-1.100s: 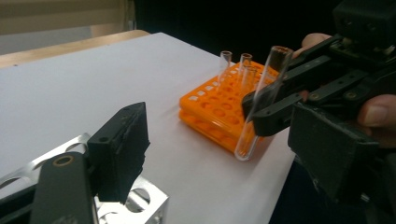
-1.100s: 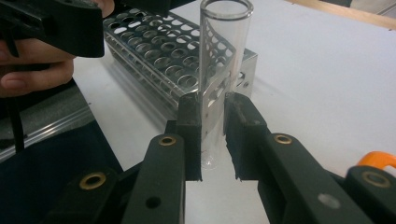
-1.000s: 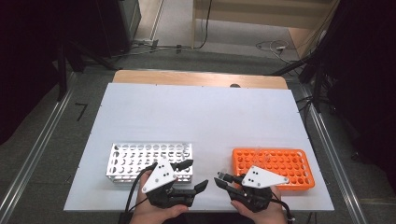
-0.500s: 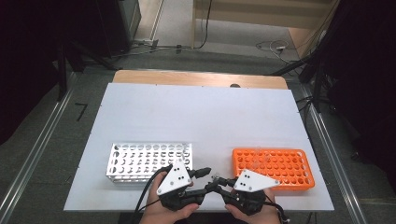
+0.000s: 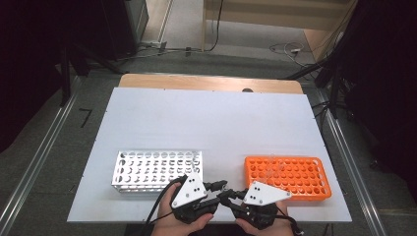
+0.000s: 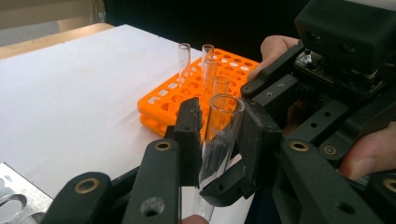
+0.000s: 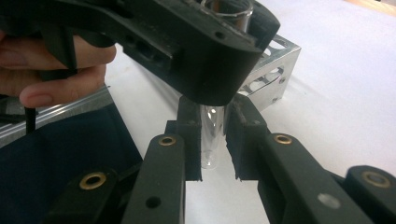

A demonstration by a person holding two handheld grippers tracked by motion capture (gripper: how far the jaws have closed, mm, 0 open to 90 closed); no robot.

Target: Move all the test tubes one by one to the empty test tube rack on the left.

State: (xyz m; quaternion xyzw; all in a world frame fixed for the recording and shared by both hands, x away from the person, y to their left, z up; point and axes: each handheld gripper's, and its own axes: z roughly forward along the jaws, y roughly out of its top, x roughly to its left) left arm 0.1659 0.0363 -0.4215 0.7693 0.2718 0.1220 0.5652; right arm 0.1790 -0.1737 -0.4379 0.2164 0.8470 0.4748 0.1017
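A clear glass test tube [image 6: 219, 135] stands upright between the jaws of my left gripper [image 6: 218, 116], which is shut on its upper part. My right gripper [image 7: 214, 112] is shut on the rounded lower end of the same test tube [image 7: 212, 140]. Both grippers meet at the table's front edge, left gripper [image 5: 219, 188] and right gripper [image 5: 227, 194] tip to tip, between the two racks. The orange rack [image 5: 285, 177] lies at the front right and holds several more glass tubes [image 6: 183, 60]. The silver metal rack [image 5: 157, 169] lies at the front left.
The white table top [image 5: 206, 123] stretches bare behind the racks to a wooden strip [image 5: 206, 82] at the far edge. A corner of the silver rack [image 7: 268, 79] sits close behind the tube. The person's hands [image 5: 177, 226] hold both grippers at the front edge.
The two grippers, apart a second ago, have come together at the front edge between the racks. Both now hold the one tube.
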